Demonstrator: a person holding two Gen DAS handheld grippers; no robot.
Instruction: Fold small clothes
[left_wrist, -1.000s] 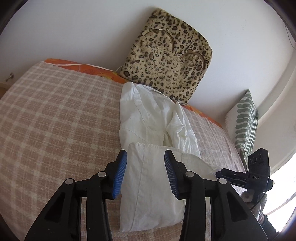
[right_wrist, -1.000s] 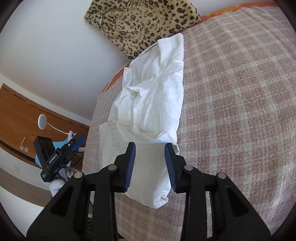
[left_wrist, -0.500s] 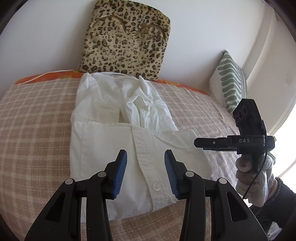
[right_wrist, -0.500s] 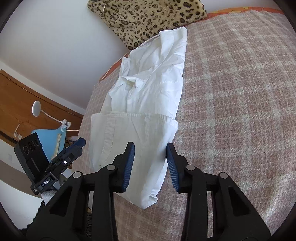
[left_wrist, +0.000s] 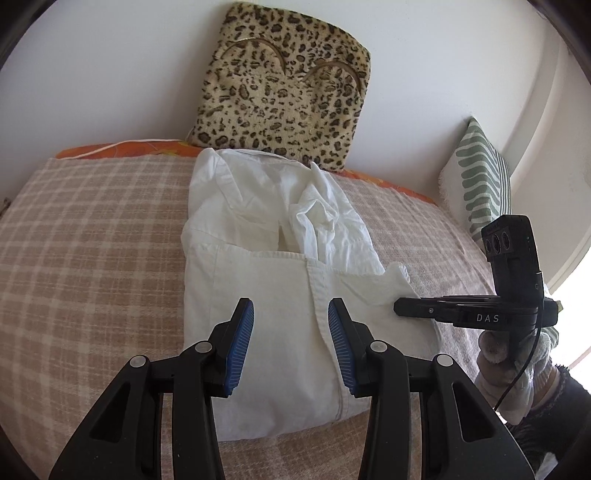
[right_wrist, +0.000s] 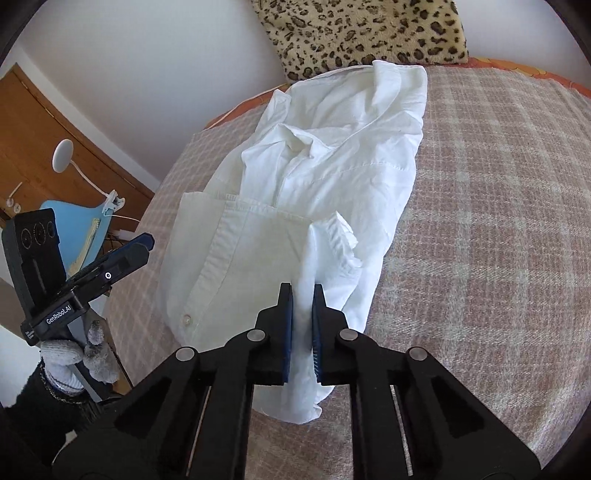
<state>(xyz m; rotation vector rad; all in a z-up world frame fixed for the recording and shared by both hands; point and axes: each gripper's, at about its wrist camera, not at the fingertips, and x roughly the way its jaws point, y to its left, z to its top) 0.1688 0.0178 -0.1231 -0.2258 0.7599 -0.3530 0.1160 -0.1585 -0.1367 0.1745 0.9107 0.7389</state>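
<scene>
- The shirt (left_wrist: 266, 295) is white, of thin woven cotton with soft wrinkles, and it lies on the bed (left_wrist: 92, 236) in the middle of the frame.
- Its lower half is folded up over itself, so the near part is a flat rectangle with a stitched button band; one small pale button (right_wrist: 187, 317) shows at the lower left.
- The collar end is crumpled and points to the top of the frame, toward the pillow (left_wrist: 284, 85); the long axis runs from bottom to top.
- The bed cover is a coarse woven blanket with pink and cream checks.
- The pillow is furry with leopard spots, roughly square, and leans on the white wall.
- The left tongs (left_wrist: 291, 345) are open above the folded part, with ribbed blue pads, holding nothing.
- The right tongs (right_wrist: 303, 325) are closed on the right edge of the shirt, which is pinched into a ridge between the pads.
</scene>
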